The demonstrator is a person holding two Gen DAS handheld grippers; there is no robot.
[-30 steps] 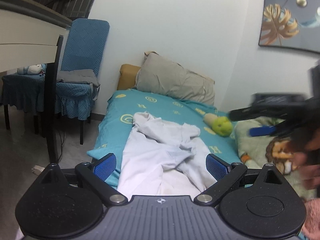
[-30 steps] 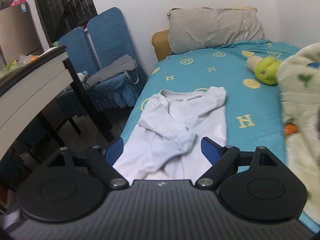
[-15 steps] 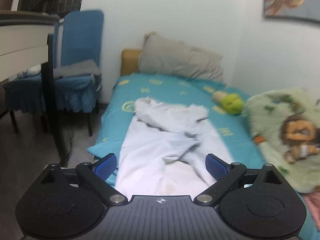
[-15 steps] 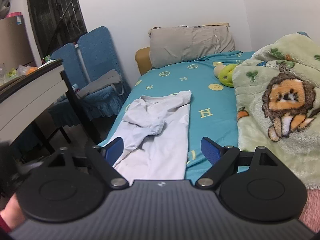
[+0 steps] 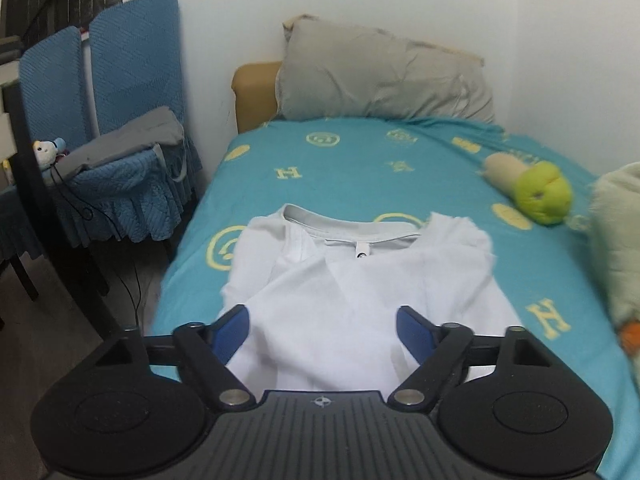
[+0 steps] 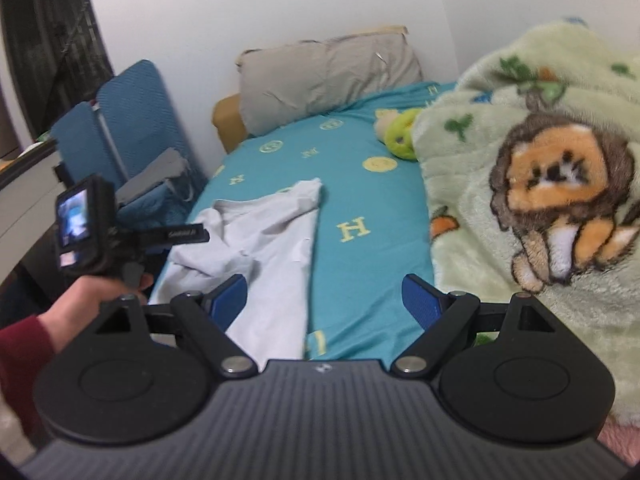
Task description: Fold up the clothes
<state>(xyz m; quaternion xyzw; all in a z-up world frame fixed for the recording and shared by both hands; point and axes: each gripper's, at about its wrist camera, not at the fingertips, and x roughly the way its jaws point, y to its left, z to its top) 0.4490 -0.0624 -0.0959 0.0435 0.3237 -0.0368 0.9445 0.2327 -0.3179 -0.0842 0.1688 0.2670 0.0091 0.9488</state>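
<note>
A bedroom in a home.
Ahead of the hand-held gripper (image 5: 322,330) stretches a bed (image 5: 360,160) in a teal sheet, grey pillow (image 5: 380,76) at its head, lion-print blanket (image 6: 540,168) to the right, blue-covered chairs (image 5: 132,64) to the left.

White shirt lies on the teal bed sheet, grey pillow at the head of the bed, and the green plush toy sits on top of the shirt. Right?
Not quite. The green plush toy lies on the teal sheet beside the lion blanket, clear of the white shirt, as the left wrist view shows. The shirt on the sheet and the grey pillow at the head are right.
</note>
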